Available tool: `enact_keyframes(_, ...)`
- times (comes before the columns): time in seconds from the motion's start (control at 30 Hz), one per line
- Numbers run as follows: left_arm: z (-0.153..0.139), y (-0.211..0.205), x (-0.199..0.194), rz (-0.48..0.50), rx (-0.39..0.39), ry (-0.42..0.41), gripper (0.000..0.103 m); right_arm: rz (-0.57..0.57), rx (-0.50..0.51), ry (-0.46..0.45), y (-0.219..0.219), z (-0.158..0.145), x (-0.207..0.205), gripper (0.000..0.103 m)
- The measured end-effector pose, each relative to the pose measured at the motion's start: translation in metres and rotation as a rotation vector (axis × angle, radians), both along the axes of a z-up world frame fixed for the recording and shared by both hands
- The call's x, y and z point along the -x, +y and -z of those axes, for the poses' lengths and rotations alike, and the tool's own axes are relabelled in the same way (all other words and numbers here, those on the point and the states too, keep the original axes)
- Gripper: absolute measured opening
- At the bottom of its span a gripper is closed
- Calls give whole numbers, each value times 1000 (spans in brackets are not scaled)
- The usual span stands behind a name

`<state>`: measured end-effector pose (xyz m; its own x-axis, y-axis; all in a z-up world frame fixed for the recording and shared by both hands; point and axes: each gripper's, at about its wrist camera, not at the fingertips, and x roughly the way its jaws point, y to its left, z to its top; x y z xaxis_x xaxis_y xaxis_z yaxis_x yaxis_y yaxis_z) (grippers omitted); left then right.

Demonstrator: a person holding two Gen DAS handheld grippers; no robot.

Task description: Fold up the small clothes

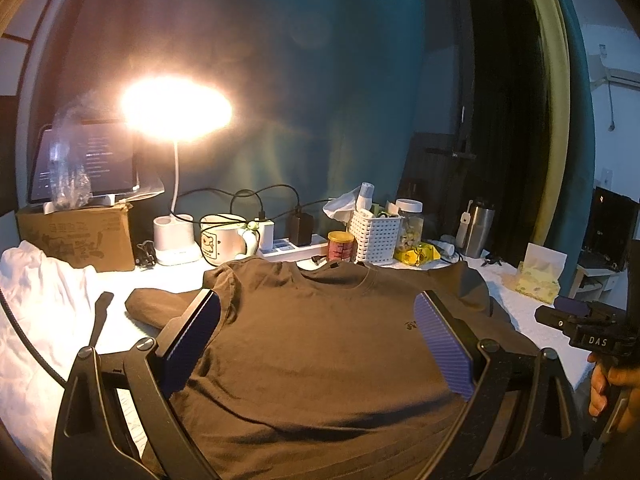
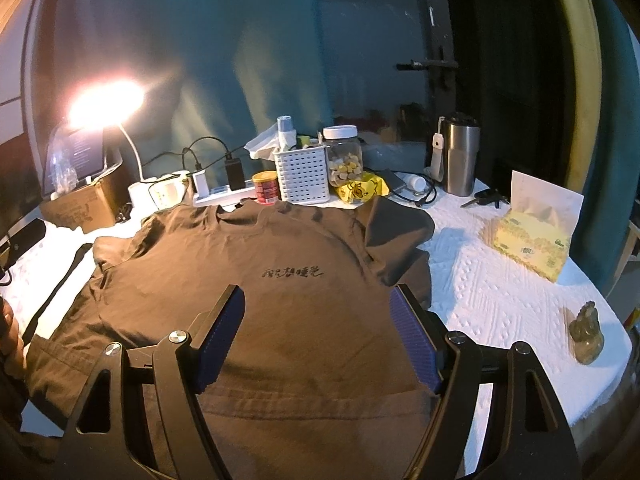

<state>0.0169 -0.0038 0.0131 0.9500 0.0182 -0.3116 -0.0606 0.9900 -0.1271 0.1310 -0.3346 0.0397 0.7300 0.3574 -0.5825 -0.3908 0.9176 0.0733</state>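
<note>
Cluttered tabletop (image 2: 500, 300) under white cloth, lamp (image 1: 176, 108) at left. We see the brown T-shirt (image 2: 280, 320) lying flat, front up, in the middle. Left gripper (image 1: 316, 344) and right gripper (image 2: 316, 340) hover over it, fingers spread, holding nothing. Soft, light, floppy; we'd pinch at a sleeve or hem edge.

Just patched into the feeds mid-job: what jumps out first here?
A brown T-shirt lies spread front-up across the white table cover, black lettering on its chest, with both open grippers, left and right, hovering over it. Behind, at the left, a lit desk lamp glares over the clutter along the wall.
</note>
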Motion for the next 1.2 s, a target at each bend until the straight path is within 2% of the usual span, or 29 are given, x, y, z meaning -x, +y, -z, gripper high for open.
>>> enact_keyframes(0.27,-2,-5,-30,-1,-11,53,97,25,-3,30,-8,6,-33,78)
enact_keyframes(0.73,-1,-7,-78,-76,-13,129,97,31,22,78,-29,18,-111,78)
enact_keyframes(1.2,20,-6,-131,-150,17,244,97,59,47,152,-50,49,-191,78)
